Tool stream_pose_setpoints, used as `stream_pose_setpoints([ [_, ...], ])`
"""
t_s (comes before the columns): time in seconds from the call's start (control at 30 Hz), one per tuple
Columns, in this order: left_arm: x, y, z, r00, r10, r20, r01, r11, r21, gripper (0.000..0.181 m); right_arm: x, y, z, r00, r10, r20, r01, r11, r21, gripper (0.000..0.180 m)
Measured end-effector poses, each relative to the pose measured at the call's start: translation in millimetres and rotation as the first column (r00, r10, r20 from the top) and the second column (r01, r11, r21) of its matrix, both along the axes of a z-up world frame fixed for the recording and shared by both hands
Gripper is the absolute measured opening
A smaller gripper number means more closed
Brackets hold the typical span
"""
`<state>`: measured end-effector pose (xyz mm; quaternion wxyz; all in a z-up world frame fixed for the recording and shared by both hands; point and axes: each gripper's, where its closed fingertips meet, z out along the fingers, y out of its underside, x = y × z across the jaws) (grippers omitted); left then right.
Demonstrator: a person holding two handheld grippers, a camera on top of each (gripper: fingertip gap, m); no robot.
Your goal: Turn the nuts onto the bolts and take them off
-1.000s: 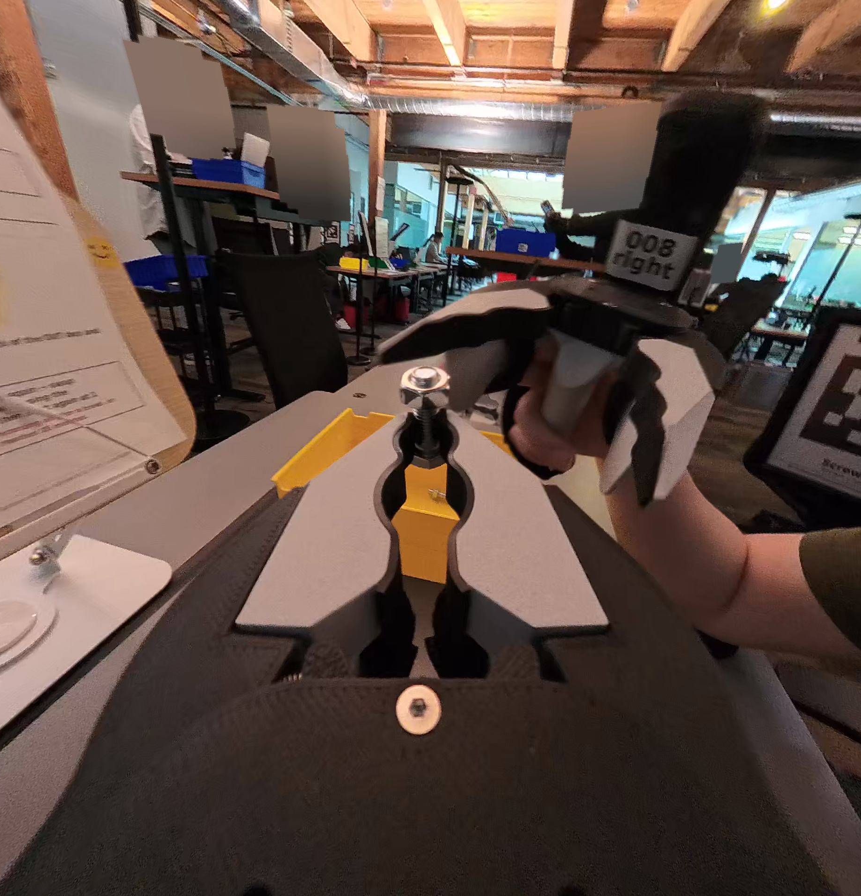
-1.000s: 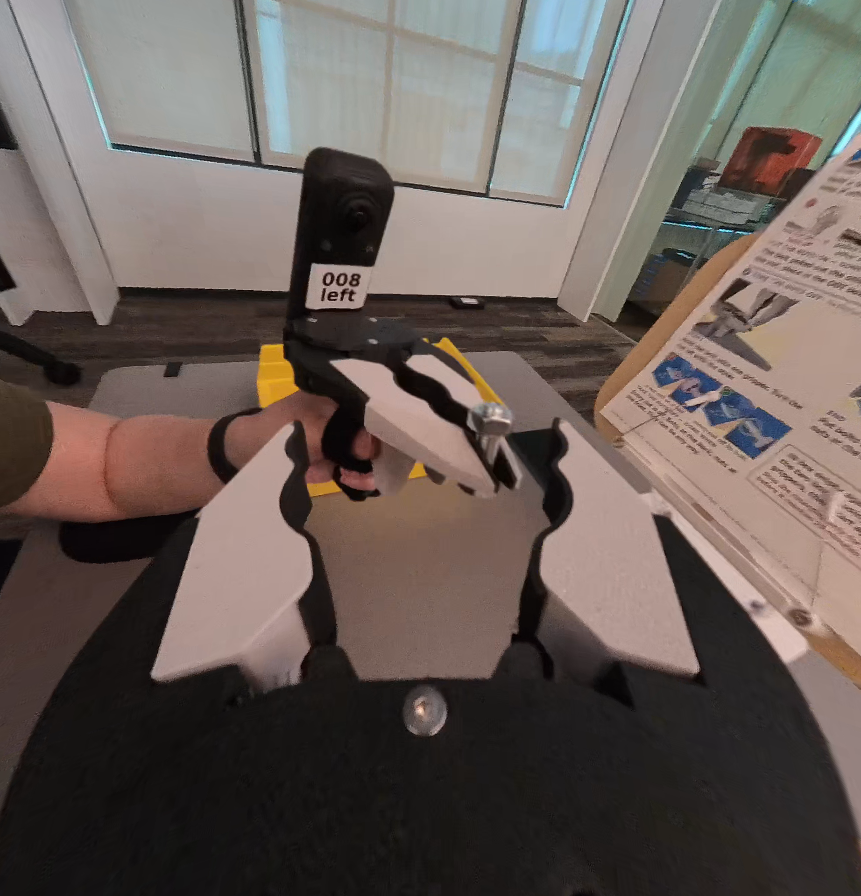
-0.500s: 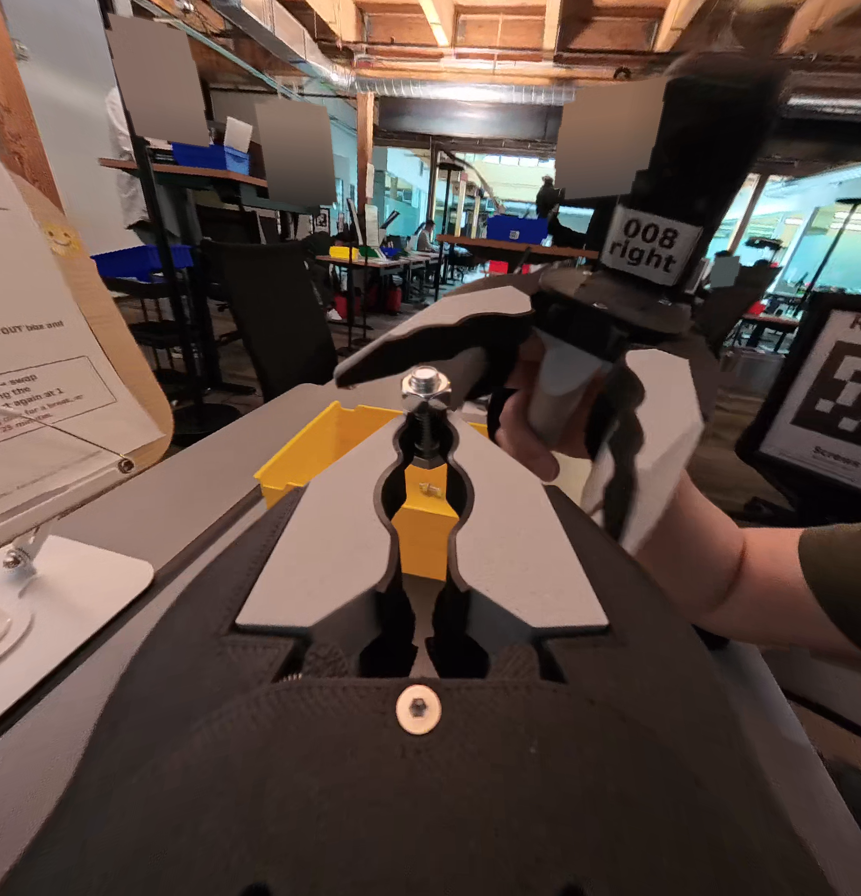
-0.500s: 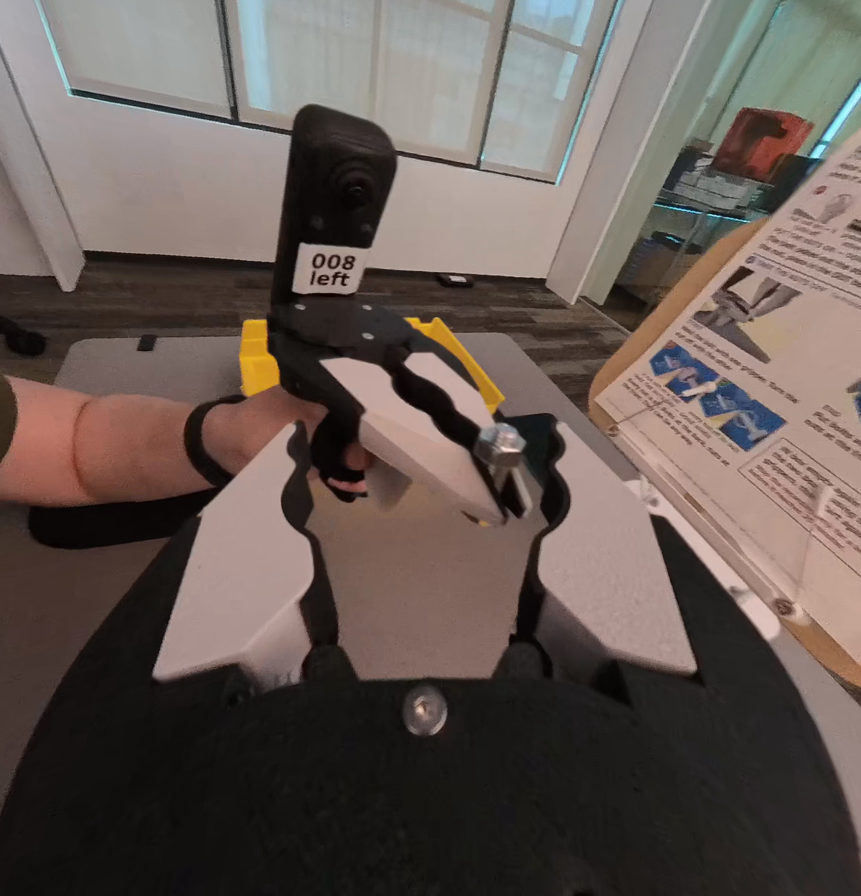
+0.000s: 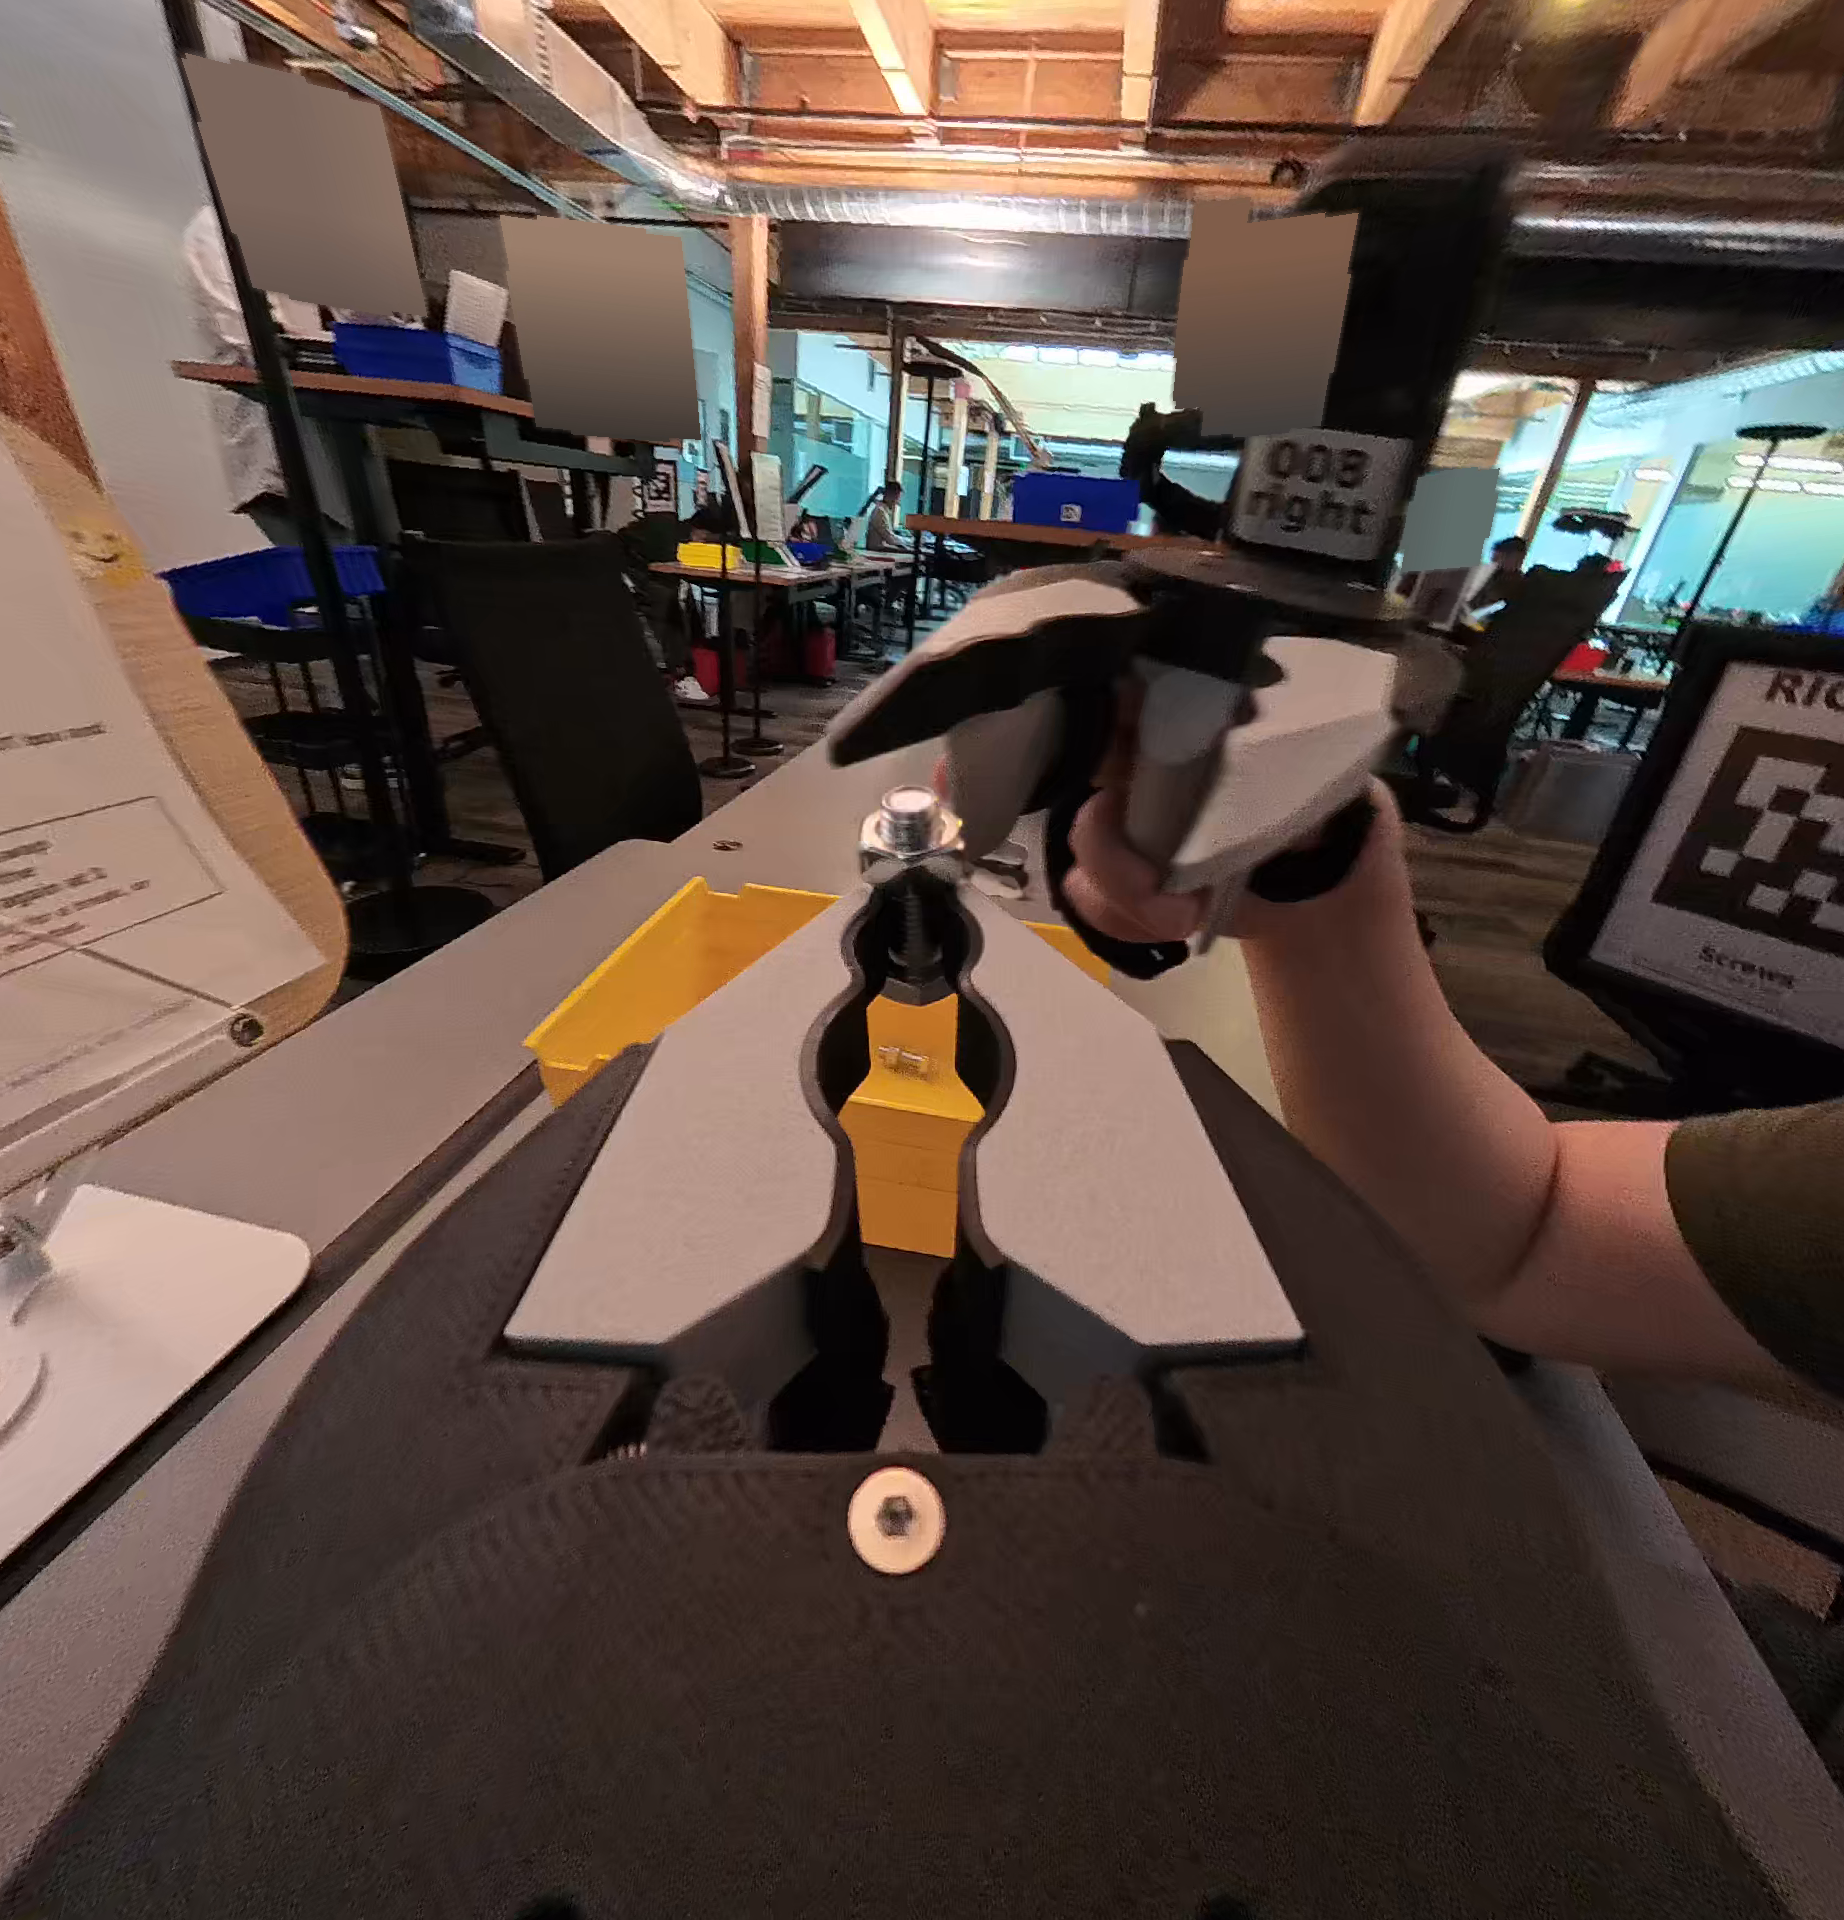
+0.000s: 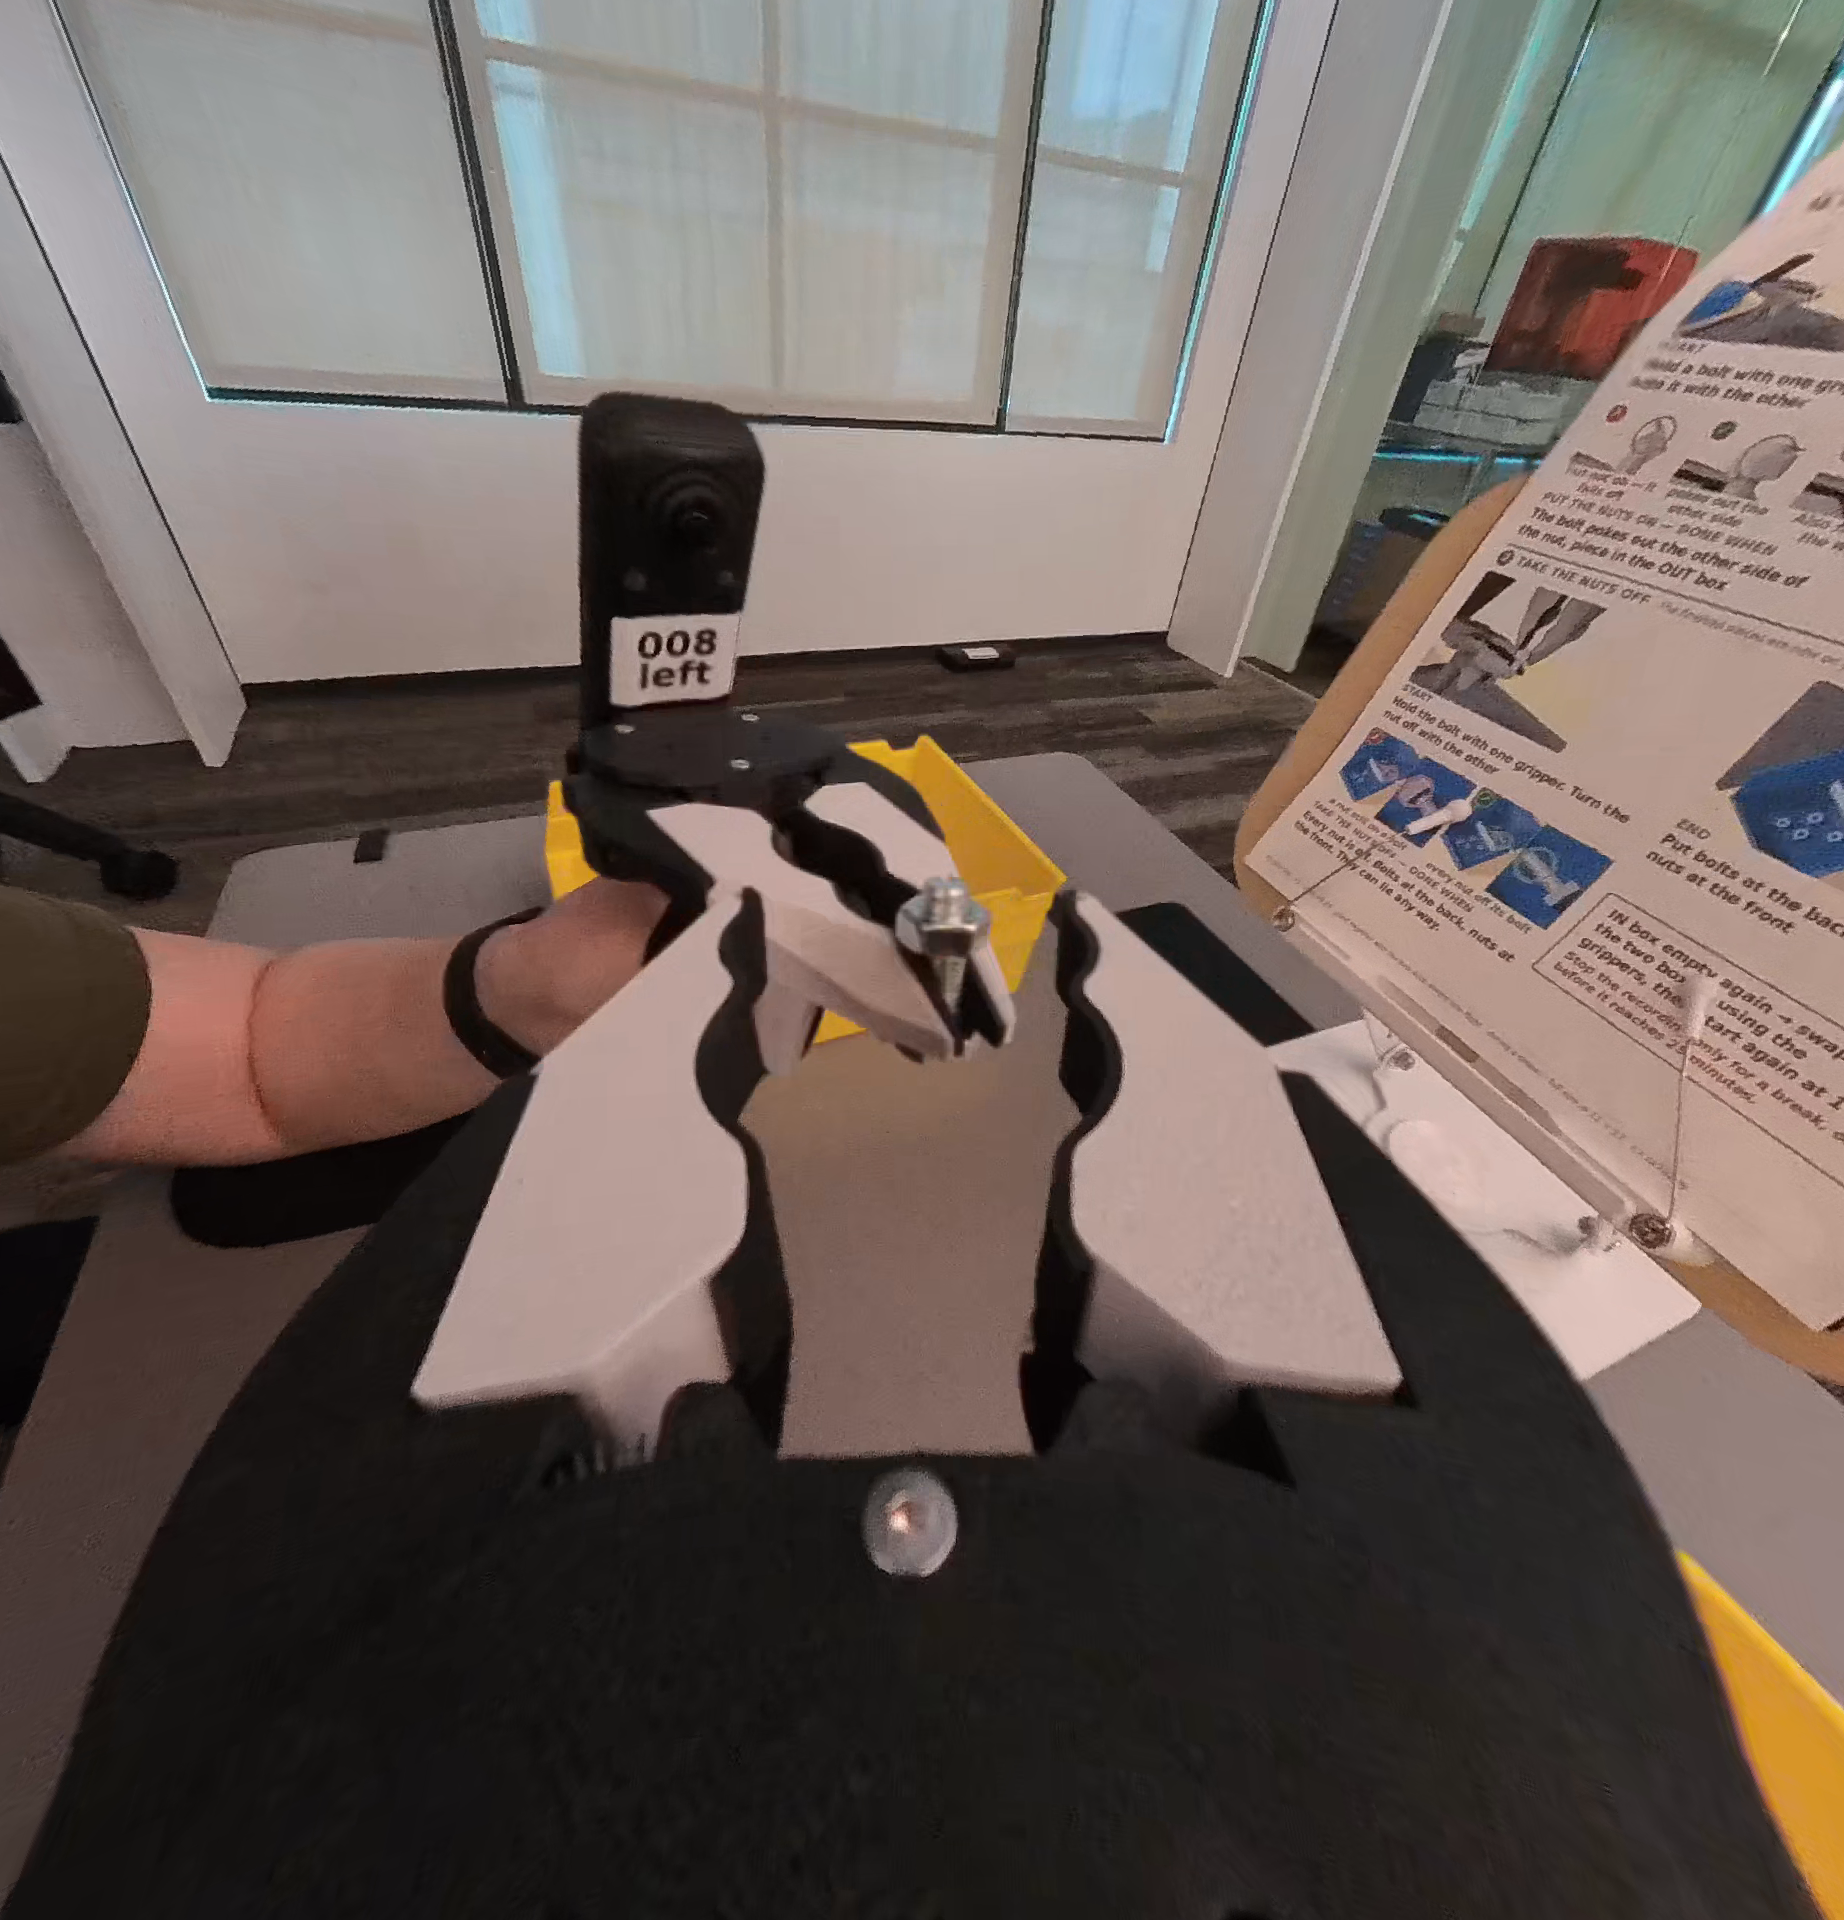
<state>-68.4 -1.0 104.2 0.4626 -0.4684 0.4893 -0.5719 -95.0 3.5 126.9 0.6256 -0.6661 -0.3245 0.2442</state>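
Left wrist view: yellow bin (image 5: 689, 977) on desk (image 5: 398, 1101) w/ one small bolt (image 5: 900, 1061) inside. Left tool (image 5: 910, 940) clenched on upright bolt (image 5: 907, 914), nut (image 5: 910, 836) near its top. Right tool (image 6: 902, 997) released, fingers either side of nut, apart.

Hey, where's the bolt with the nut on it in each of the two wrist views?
Left wrist view: the bolt stands upright at centre, above the middle, clamped at the left gripper's tips, nut near its top.
Right wrist view: the bolt is at centre, tilted, held by the left gripper between the open right fingers.
Shared landmark: the yellow bin, behind the bolt in both views.
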Motion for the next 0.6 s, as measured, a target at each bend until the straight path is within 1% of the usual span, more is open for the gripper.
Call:
stream_pose_setpoints([
  [0.07, 2.7, -5.1, -2.2, 1.000, -0.013, -0.010, 0.013, 1.000, 0.012, 0.007, 2.2, 3.4, -3.2, 1.000, 0.011, -0.024, -0.012, 1.000, -0.028, 0.043],
  [0.17, 4.1, -6.3, -3.5, 1.000, -0.012, -0.014, 0.012, 1.000, 0.023, 0.007, 4.8, 1.7, 2.9, 0.994, 0.042, -0.099, -0.046, 0.998, -0.039, 0.022],
  [0.2, 4.6, -6.2, -4.3, 1.000, -0.010, -0.018, 0.010, 1.000, 0.025, 0.007, 6.6, 2.1, 3.4, 0.993, 0.042, -0.112, -0.047, 0.998, -0.045, 0.017],
  [0.27, 5.8, -7.3, -5.7, 1.000, -0.010, -0.024, 0.011, 0.999, 0.031, 0.007, 8.4, 2.5, -0.4, 0.994, 0.043, -0.097, -0.049, 0.997, -0.059, 0.017],
  [0.33, 7.2, -8.4, -7.1, 0.999, -0.010, -0.030, 0.011, 0.999, 0.033, 0.008, 10.2, 3.5, -8.9, 0.998, 0.037, -0.044, -0.041, 0.996, -0.079, 0.018],
  [0.4, 8.7, -8.8, -9.3, 0.999, -0.005, -0.041, 0.007, 0.999, 0.043, 0.007, 9.7, 1.7, -10.2, 0.998, 0.053, -0.033, -0.056, 0.996, -0.072, 0.015],
  [0.6, 10.5, -14.9, -11.8, 0.998, -0.022, -0.055, 0.027, 0.996, 0.084, 0.008, 11.6, -2.9, -11.5, 0.992, 0.109, -0.064, -0.115, 0.989, -0.094, 0.011],
])
